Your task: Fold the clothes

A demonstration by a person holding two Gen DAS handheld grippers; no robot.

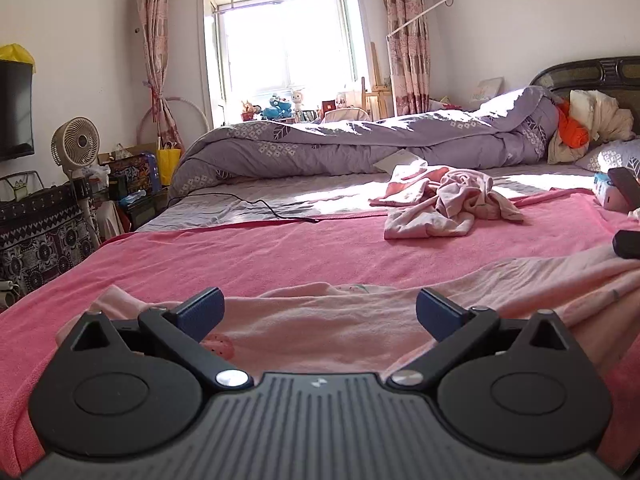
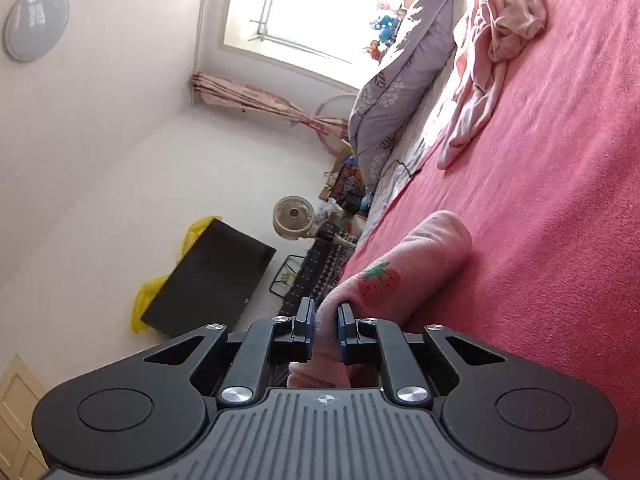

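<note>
Right wrist view: right gripper (image 2: 324,330) pinches the pink strawberry-print garment (image 2: 424,264), which stretches straight ahead; left gripper (image 1: 320,312) hangs open above it.

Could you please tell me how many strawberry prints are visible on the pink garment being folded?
1 clearly visible: a strawberry print on the pink garment, just beyond the right tool pinching it. Folds may hide others.
</note>
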